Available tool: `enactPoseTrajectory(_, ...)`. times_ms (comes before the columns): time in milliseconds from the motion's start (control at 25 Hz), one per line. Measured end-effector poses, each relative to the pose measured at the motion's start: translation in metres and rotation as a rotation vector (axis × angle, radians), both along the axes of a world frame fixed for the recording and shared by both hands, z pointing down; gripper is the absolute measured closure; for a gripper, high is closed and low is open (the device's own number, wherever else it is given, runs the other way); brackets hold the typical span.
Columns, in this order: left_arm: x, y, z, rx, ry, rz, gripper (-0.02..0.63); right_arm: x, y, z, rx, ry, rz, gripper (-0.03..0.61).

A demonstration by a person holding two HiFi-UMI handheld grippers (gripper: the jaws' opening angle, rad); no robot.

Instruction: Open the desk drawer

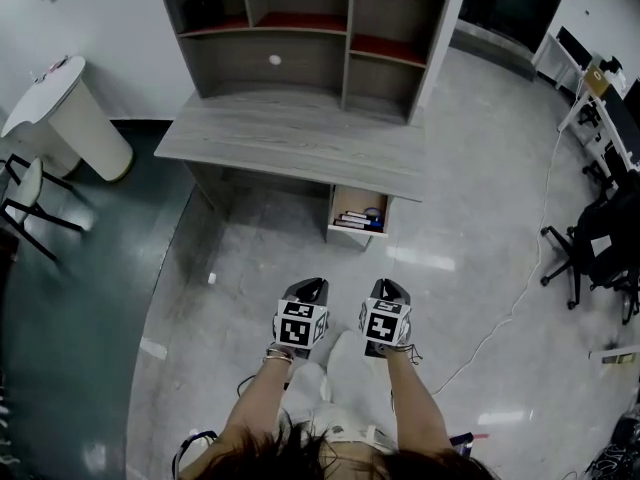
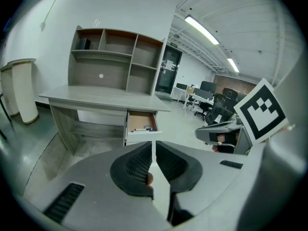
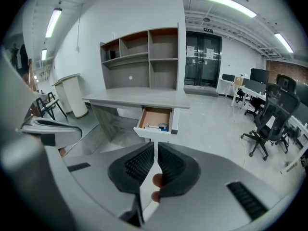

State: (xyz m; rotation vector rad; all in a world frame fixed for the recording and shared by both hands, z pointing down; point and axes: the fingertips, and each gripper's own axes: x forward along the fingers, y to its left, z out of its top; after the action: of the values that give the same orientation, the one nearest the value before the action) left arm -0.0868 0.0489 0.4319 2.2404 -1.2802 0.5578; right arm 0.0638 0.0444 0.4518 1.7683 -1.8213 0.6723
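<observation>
Drawer [image 1: 352, 202] stands open under the desk [image 1: 290, 133].

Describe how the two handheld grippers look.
Both the left gripper and right gripper have grey bodies, black ribbed fingers, and a marker cube of black-and-white squares on top. The person's forearms are without sleeves.

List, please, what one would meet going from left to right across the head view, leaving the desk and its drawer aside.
white stand → left hand-held gripper → right hand-held gripper → black office chair
</observation>
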Motion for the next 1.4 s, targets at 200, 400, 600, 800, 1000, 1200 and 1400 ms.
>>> enactPoseTrajectory(200,-0.001,0.014,-0.013,0.028,-0.008,0.042,0.583,-0.01,0.01,-0.015,0.022,-0.007,0.005,0.544)
enactPoseTrajectory(400,-0.007,0.028,-0.025,0.053,-0.008,0.062,0.584,-0.024,0.027,-0.027,0.041,-0.004,-0.01,0.546)
enactPoseTrajectory(600,-0.011,0.039,-0.038,0.083,-0.006,0.076,0.591,-0.041,0.044,-0.04,0.06,0.0,-0.041,0.548)
enactPoseTrajectory(800,-0.015,0.055,-0.046,0.11,0.004,0.084,0.594,-0.045,0.06,-0.051,0.098,0.014,-0.046,0.548)
enactPoseTrajectory(1000,-0.018,0.071,-0.054,0.131,0.012,0.094,0.597,-0.048,0.076,-0.065,0.135,0.017,-0.033,0.548)
enactPoseTrajectory(1200,-0.019,0.086,-0.057,0.143,0.009,0.108,0.601,-0.045,0.087,-0.073,0.185,0.013,-0.007,0.551)
enactPoseTrajectory(1400,-0.021,0.09,-0.065,0.155,0.023,0.097,0.603,-0.048,0.093,-0.076,0.186,0.014,-0.025,0.557)
